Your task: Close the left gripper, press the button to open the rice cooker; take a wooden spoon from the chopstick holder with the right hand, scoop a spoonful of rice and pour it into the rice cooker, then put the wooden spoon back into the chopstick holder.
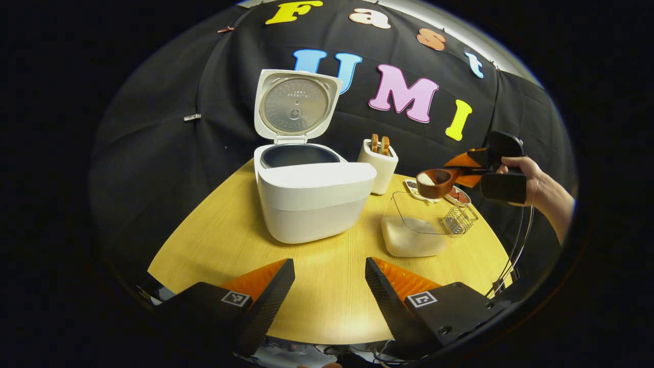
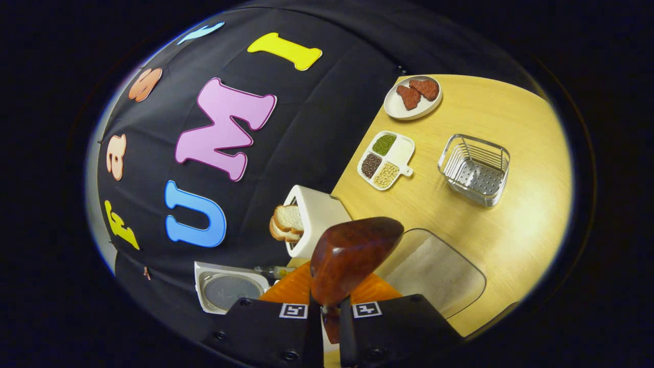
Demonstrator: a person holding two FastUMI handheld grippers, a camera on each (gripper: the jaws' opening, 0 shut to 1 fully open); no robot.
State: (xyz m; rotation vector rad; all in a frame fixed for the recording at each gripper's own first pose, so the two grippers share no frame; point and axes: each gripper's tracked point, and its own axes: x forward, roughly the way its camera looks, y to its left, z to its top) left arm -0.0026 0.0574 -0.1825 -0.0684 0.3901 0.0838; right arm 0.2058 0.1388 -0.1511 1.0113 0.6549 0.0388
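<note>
The white rice cooker point(image 1: 311, 197) stands on the round wooden table point(image 1: 327, 301) with its lid point(image 1: 297, 105) swung up, and the dark pot inside is bare. To its right, my right gripper point(image 1: 462, 171), held by a hand point(image 1: 526, 176), is shut on the handle of a wooden spoon point(image 1: 434, 183). The spoon carries white rice above a clear rice container point(image 1: 414, 230). In the right gripper view the spoon's underside point(image 2: 352, 255) rises from my right gripper point(image 2: 329, 312). A white chopstick holder point(image 1: 380, 163) point(image 2: 319, 217) with wooden utensils stands behind. My left gripper point(image 1: 329, 273) is open, low over the table's near edge.
At the table's far right are a plate of red pieces point(image 2: 413, 97), a divided dish of beans point(image 2: 386, 159) and a wire basket point(image 2: 475, 168). The clear container point(image 2: 434, 276) lies below the spoon. The cooker lid point(image 2: 227, 286) is at lower left.
</note>
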